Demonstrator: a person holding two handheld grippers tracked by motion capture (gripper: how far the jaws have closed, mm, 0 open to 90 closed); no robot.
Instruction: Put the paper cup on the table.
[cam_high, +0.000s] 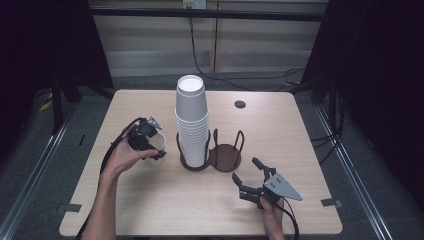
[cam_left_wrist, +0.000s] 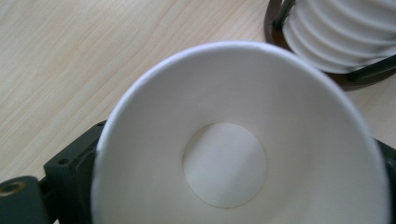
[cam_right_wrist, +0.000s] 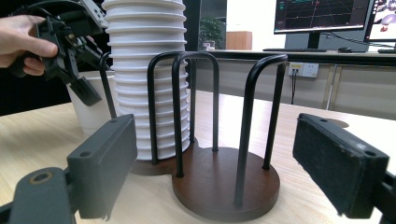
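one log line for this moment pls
left gripper: shut on paper cup, beside cup stack | right gripper: open, facing empty holder bay

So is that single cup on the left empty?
Empty: the left gripper view looks into the cup, held by the left gripper, showing bare white bottom.

Quantities on the worktop (cam_high: 150, 200): one stack of white cups (cam_high: 191, 120), exact cup count not determinable, and one single white cup (cam_high: 159, 142). One two-bay cup holder (cam_high: 225, 157). Two grippers: left gripper (cam_high: 150, 145), right gripper (cam_high: 246, 170).
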